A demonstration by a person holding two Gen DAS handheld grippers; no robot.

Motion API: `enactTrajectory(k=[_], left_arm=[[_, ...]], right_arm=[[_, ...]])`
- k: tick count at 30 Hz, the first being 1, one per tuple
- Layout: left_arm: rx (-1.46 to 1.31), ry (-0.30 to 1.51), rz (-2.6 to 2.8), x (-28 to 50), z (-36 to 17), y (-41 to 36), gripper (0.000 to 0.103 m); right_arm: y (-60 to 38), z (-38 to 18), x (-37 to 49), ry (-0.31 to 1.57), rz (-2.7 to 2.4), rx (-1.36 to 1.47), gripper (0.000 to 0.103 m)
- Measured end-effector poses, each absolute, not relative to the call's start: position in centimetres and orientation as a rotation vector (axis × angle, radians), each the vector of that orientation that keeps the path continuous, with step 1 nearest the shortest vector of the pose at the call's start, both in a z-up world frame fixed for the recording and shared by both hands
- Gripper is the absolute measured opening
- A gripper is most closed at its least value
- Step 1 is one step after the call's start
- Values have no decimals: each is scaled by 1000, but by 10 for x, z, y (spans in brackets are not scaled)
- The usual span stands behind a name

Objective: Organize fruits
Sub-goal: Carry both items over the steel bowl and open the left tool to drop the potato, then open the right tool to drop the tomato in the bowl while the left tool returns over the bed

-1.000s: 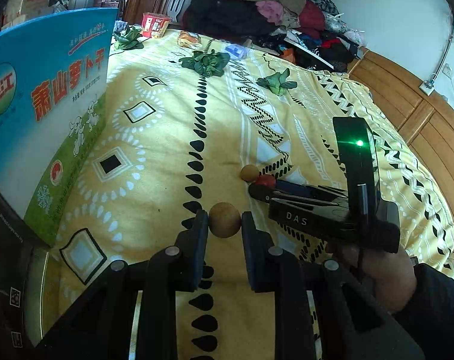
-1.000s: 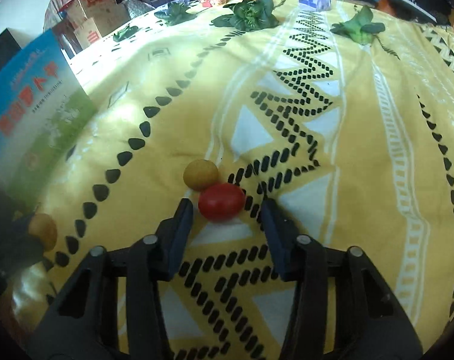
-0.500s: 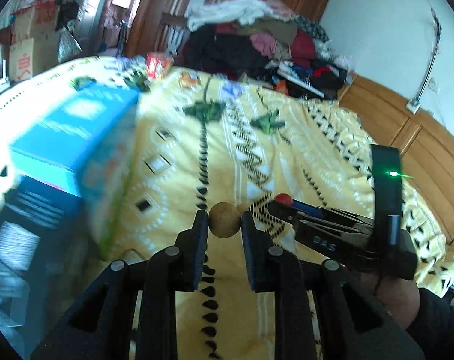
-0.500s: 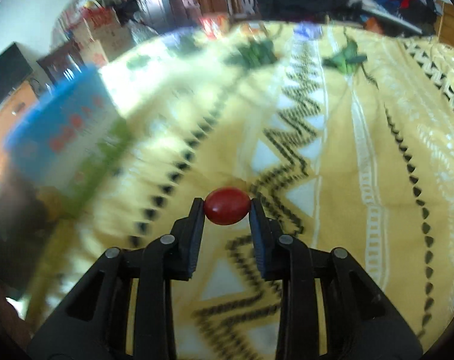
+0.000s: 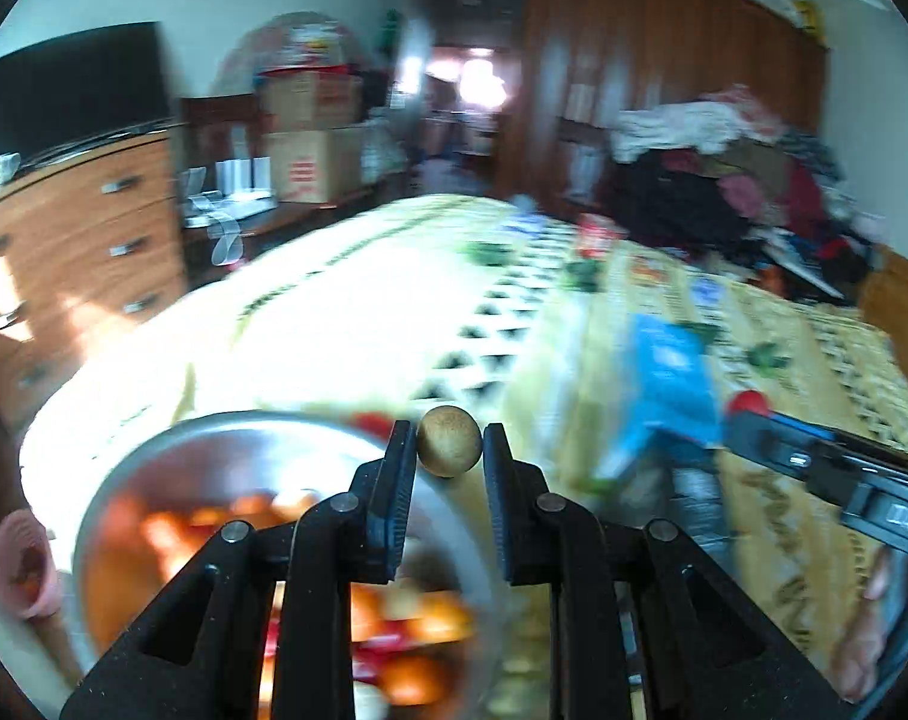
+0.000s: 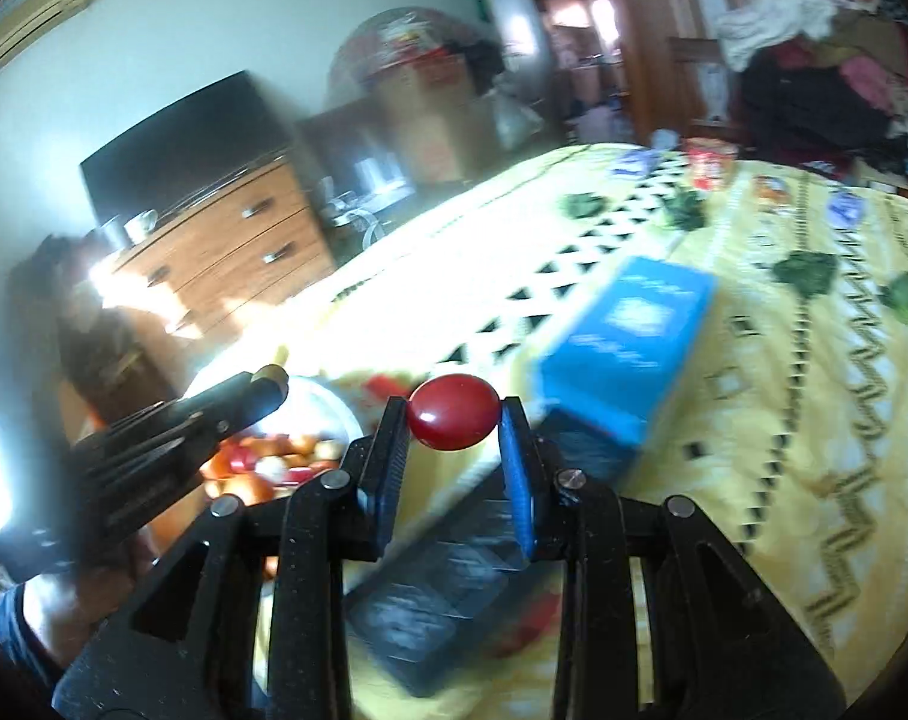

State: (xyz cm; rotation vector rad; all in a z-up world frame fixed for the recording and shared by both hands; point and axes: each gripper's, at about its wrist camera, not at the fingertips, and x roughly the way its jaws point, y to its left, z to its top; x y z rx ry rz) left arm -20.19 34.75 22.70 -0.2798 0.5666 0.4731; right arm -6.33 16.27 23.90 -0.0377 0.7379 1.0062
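Right gripper [image 6: 454, 420] closed on the red fruit [image 6: 453, 412], lifting it off the yellow bedspread [image 6: 784, 420]; both grippers swung from the bed toward the metal bowl [image 5: 154, 456] of fruit; left gripper [image 5: 448, 450] carried the brown fruit [image 5: 449, 441] to the bowl's rim.

A blue box [image 6: 628, 336] lies on the yellow patterned bedspread [image 6: 802, 396] near a wooden dresser [image 5: 76, 240].

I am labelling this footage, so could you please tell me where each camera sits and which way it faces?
Left wrist: on the left gripper, looking along its fingers at the round tan fruit it clamps above the metal bowl of fruit; the right gripper shows at right.
Right wrist: on the right gripper, which clamps the glossy red fruit; the left gripper shows at left.
Both share the bowl, yellow patterned bedspread and blue box.
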Motion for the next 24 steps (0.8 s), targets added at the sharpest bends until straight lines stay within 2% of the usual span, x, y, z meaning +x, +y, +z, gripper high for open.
enactTrajectory(k=[4, 10, 24], left_arm=[[-348, 629, 558, -228, 203, 396, 22], [-402, 698, 558, -234, 172, 416, 22], [-439, 748, 537, -236, 151, 444, 23]], right_arm=[[231, 228, -101, 786, 1093, -118, 31], [294, 204, -134, 877, 1144, -189, 31], [319, 187, -137, 960, 1107, -195, 31]])
